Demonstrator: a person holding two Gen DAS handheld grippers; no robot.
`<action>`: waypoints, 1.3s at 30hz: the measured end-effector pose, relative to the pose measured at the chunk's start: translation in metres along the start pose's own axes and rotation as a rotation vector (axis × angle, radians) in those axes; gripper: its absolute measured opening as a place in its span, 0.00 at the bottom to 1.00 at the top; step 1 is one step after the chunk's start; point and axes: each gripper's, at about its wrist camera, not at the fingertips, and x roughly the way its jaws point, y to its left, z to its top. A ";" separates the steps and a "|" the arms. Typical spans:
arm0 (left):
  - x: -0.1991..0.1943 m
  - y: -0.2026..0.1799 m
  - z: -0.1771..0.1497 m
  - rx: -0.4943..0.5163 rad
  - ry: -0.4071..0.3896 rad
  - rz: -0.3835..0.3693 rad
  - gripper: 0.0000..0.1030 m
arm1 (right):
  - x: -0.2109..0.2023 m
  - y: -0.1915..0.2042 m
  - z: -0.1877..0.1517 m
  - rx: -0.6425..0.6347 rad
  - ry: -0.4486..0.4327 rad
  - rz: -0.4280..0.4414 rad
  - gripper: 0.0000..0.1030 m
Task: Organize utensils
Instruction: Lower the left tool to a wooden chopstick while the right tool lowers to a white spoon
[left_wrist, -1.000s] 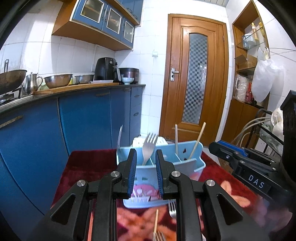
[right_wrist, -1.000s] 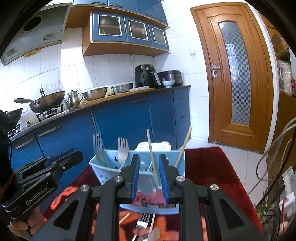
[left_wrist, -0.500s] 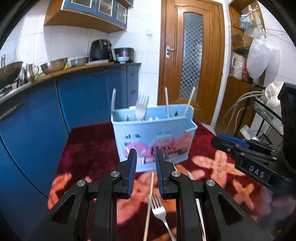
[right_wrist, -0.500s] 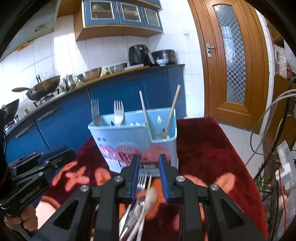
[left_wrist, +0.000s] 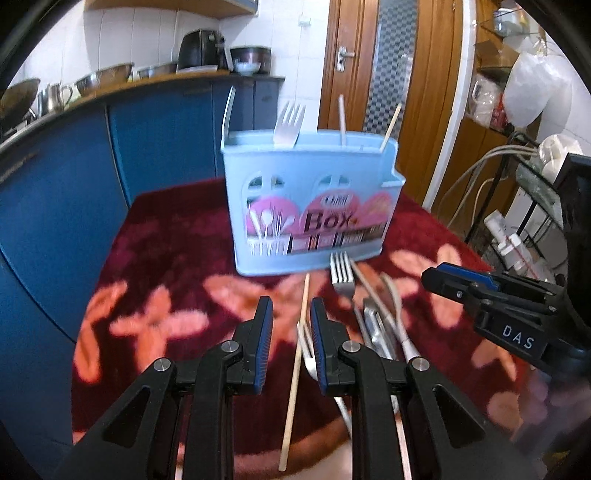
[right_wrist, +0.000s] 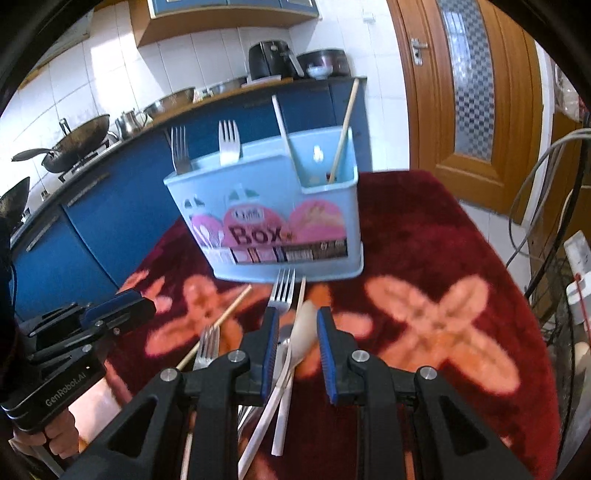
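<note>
The left claw (left_wrist: 291, 317) hangs over the table (left_wrist: 177, 236) with a narrow gap and grips nothing; below that gap lies 1 wooden chopstick (left_wrist: 295, 350), its long axis running from the near edge toward the utensil box (left_wrist: 310, 206). Just right of it lie 2 forks (left_wrist: 341, 273), tines toward the box; one is partly hidden by the claw's right finger.

The right claw (right_wrist: 295, 332) is likewise slightly parted and empty, above a white spoon (right_wrist: 304, 328) whose bowl points to the box. Beside it lie a fork (right_wrist: 282, 291) and a pale chopstick (right_wrist: 286, 398), roughly parallel.

The blue utensil box stands upright mid-table, holding 2 forks (right_wrist: 229, 142) with tines up on its left and 2 chopsticks (right_wrist: 343, 129) leaning on its right.
</note>
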 end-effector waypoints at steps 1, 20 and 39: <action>0.002 0.001 -0.002 -0.002 0.012 0.000 0.19 | 0.003 0.000 -0.001 0.004 0.009 0.003 0.23; 0.036 0.006 -0.029 0.013 0.235 -0.033 0.19 | 0.040 -0.008 -0.013 0.074 0.162 0.014 0.23; 0.040 0.015 -0.041 -0.072 0.256 0.024 0.06 | 0.033 -0.019 -0.013 0.067 0.188 0.029 0.07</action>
